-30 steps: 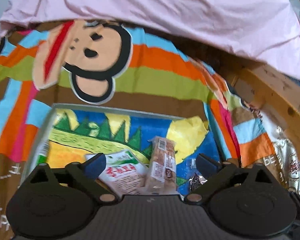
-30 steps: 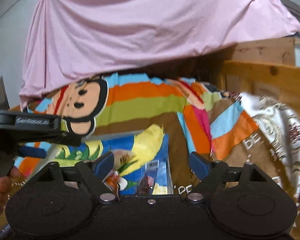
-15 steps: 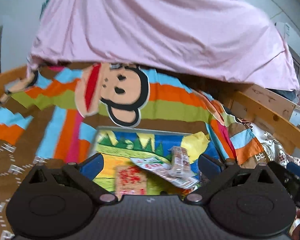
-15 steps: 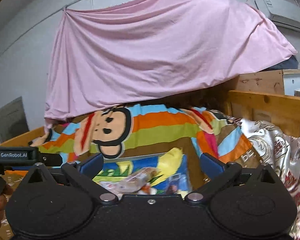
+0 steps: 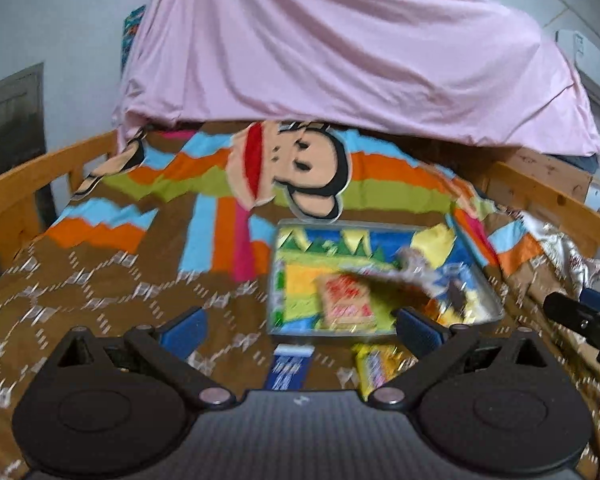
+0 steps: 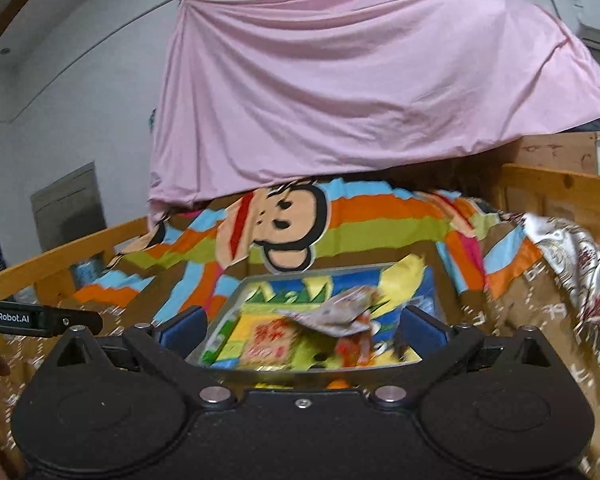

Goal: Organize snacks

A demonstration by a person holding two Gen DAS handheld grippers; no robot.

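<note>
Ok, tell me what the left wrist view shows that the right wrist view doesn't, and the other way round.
Only the left wrist view shows two packets lying on the blanket in front of the tray: a blue packet and a yellow packet. Only the right wrist view shows the air conditioner high on the wall. Both show the tray of snacks, the monkey blanket, the pink sheet, and open, empty jaws on the left gripper and right gripper.
</note>
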